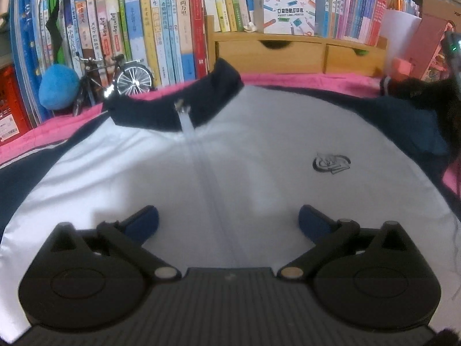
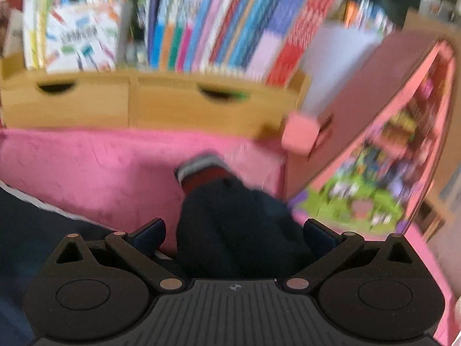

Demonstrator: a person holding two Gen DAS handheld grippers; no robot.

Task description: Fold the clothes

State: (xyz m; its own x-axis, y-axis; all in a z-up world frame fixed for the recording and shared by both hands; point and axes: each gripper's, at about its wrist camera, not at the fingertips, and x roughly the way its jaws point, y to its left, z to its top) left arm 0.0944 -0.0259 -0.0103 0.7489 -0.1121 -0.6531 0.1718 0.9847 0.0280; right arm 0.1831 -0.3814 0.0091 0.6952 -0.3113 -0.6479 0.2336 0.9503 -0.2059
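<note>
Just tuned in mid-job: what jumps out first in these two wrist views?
The white-fronted jacket with its navy collar lies zipped and flat on the pink blanket, filling the left wrist view beneath the open left gripper. In the blurred right wrist view, the navy sleeve with its striped cuff runs between the fingers of the open right gripper.

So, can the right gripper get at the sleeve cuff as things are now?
Probably yes. The right gripper has its jaws open with the dark sleeve between them, and the striped cuff lies just ahead on the pink cover. Nothing lies in between. The view is blurred, though.
</note>
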